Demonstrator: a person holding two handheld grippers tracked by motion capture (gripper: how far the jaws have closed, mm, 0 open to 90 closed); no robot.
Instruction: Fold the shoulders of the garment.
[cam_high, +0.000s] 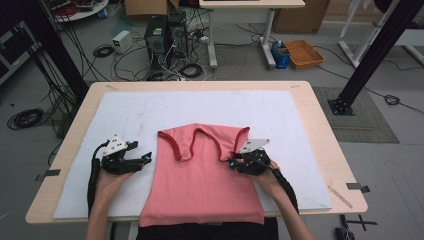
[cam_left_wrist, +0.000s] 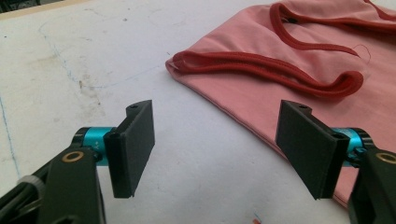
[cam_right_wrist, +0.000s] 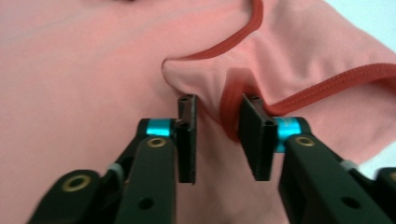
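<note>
On the left of the bench (cam_high: 320, 145), the left hand-held gripper (cam_high: 145, 159) rests on the white mat (cam_high: 150, 110), just beside the left edge of the pink tank top (cam_high: 200, 180) and apart from it. In the left gripper view its two black jaws stand wide, with bare mat between them; the far jaw lies over the edge of the cloth, and whether it touches the cloth is hard to tell. The person's left hand (cam_high: 111, 176) holds this tool from below.

The pink tank top lies flat in the middle of the mat, its straps towards the far side and its hem hanging a little over the near edge of the bench. Dark red trim (cam_left_wrist: 261, 70) runs along the neckline and the armholes.

To the right, the right hand-held gripper (cam_high: 233, 164) sits at the right armhole of the tank top. In the right gripper view its jaws stand at a narrow gap. A raised fold of pink cloth with its red trim (cam_right_wrist: 229, 100) is between them. The trim touches the right jaw, while the left jaw appears free of the fabric, so the cloth does not look squeezed.
</note>
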